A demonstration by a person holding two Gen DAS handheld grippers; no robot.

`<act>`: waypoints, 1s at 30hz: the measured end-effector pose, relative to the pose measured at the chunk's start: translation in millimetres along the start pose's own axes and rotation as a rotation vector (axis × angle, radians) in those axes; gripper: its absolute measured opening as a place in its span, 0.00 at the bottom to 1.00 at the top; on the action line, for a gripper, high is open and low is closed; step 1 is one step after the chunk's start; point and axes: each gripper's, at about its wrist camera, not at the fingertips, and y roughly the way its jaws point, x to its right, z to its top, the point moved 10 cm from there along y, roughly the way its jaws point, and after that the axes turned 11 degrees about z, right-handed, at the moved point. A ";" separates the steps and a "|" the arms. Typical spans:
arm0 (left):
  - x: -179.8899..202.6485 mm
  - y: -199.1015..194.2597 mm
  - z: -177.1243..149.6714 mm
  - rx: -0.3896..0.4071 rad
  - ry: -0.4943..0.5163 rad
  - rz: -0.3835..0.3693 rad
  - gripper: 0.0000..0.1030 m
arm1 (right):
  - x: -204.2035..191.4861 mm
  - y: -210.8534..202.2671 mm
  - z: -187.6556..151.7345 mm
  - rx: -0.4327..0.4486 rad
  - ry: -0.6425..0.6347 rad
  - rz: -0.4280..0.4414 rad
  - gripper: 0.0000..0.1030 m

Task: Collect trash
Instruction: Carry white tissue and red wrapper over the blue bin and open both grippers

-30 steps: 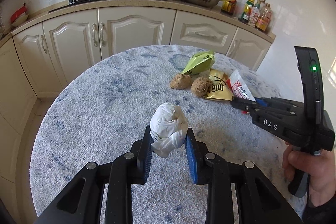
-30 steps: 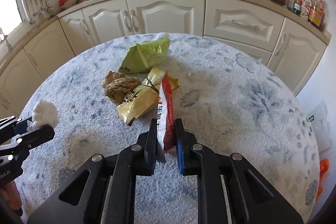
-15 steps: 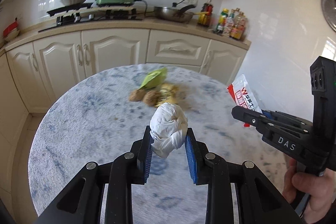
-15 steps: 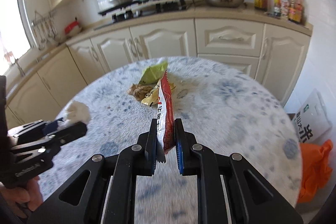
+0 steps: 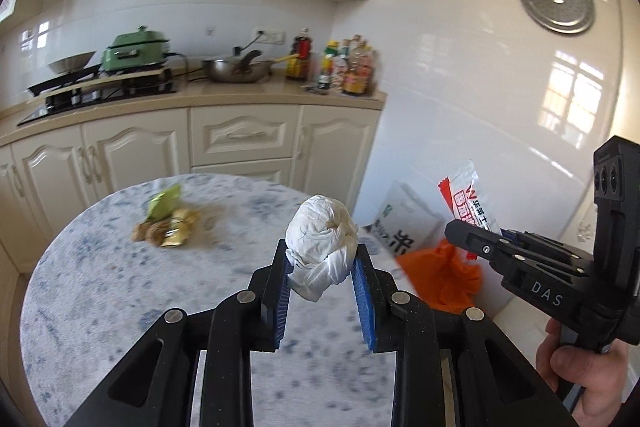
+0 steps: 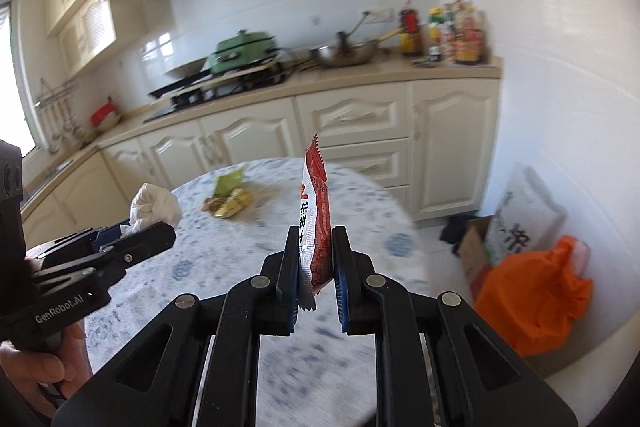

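Note:
My left gripper (image 5: 322, 273) is shut on a crumpled white paper ball (image 5: 322, 241) and holds it in the air above the round table (image 5: 100, 291). My right gripper (image 6: 316, 261) is shut on a red and white snack wrapper (image 6: 316, 211), held upright above the table's right side. The wrapper also shows in the left wrist view (image 5: 470, 199), and the paper ball in the right wrist view (image 6: 154, 207). A pile of trash stays on the table: a green packet (image 5: 164, 203), a yellow wrapper (image 5: 180, 231) and brown crumpled lumps (image 5: 150, 233).
An orange bag (image 6: 532, 303) sits on the floor right of the table, with a white printed sack (image 6: 524, 219) and a cardboard piece behind it. Cream cabinets (image 5: 240, 139) and a counter with stove, pan and bottles line the back wall.
Both grippers have lifted away from the table and swung right with their loads. The wrapper came off the pile. The floor bags have come into view.

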 end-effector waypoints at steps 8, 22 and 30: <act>94.2 -2.1 -3.6 -0.002 0.093 -0.133 0.25 | 79.7 -76.7 -18.9 0.058 0.103 -0.149 0.14; 242.0 90.3 -52.0 -0.207 0.245 -0.293 0.25 | 219.3 -112.4 -110.4 -0.028 0.340 -0.323 0.14; 310.3 166.5 -90.9 -0.384 0.323 -0.322 0.25 | 285.1 -74.8 -171.7 -0.140 0.476 -0.320 0.14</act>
